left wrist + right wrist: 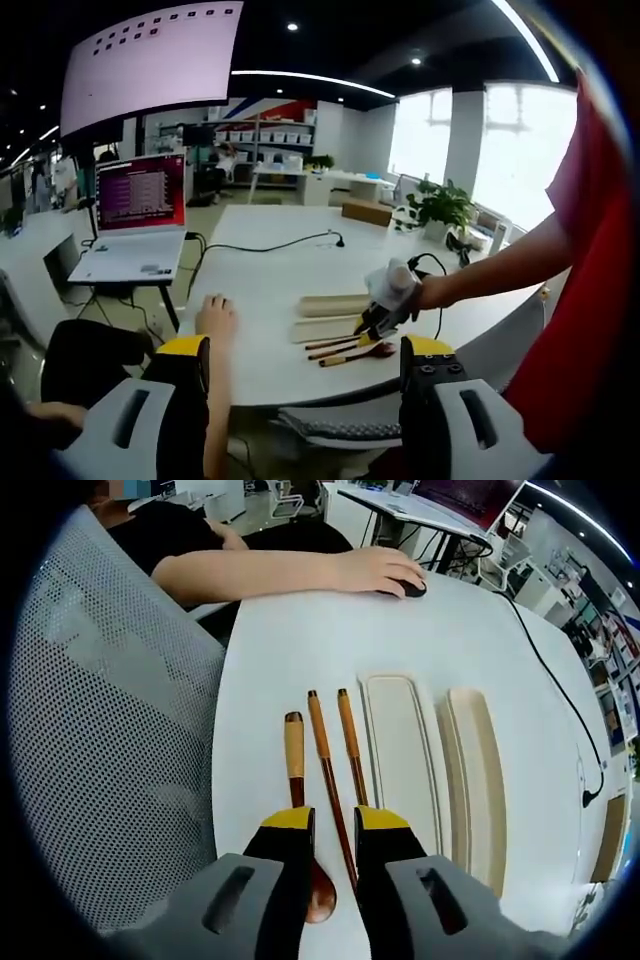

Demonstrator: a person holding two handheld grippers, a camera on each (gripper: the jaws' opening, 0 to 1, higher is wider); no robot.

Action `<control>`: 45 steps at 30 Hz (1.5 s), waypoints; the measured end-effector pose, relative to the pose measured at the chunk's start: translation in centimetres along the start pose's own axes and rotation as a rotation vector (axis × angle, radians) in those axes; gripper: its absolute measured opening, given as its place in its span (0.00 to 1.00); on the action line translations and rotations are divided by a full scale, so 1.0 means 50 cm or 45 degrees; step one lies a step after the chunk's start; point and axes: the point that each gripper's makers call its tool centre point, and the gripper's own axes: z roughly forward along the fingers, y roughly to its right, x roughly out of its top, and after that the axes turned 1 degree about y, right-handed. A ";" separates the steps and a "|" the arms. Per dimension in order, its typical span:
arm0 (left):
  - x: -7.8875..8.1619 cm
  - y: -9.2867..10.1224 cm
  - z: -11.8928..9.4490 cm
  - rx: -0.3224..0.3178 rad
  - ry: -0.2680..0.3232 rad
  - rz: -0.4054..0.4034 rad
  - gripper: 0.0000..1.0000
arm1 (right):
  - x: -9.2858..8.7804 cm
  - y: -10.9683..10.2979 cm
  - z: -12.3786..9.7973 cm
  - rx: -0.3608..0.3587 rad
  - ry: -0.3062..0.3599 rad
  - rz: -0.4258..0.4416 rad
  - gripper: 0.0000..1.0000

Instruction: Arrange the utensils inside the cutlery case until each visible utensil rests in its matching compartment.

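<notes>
Utensils: wooden spoon and two chopsticks lie side by side on the white table, just left of the case tray.
Lid: cream lid lies beside the tray.
Right gripper: my jaws stand slightly parted over the chopsticks, grasping nothing.
Left gripper: my jaws are spread wide, well back from the table.

Bright window glare — soft focus, fisheye-warped edges

Bright windows stand behind the round white table; left of it, an open laptop; overhead, ceiling light strips.
</notes>
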 end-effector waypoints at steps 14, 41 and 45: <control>0.007 -0.010 0.003 -0.008 0.014 -0.011 0.80 | -0.005 -0.006 0.003 0.004 -0.025 -0.010 0.13; 0.005 -0.001 0.004 -0.003 -0.002 0.021 0.78 | 0.005 0.034 0.026 -0.022 -0.008 0.000 0.13; 0.002 0.002 0.004 -0.004 -0.004 0.022 0.78 | 0.009 0.034 0.032 -0.022 -0.009 -0.006 0.12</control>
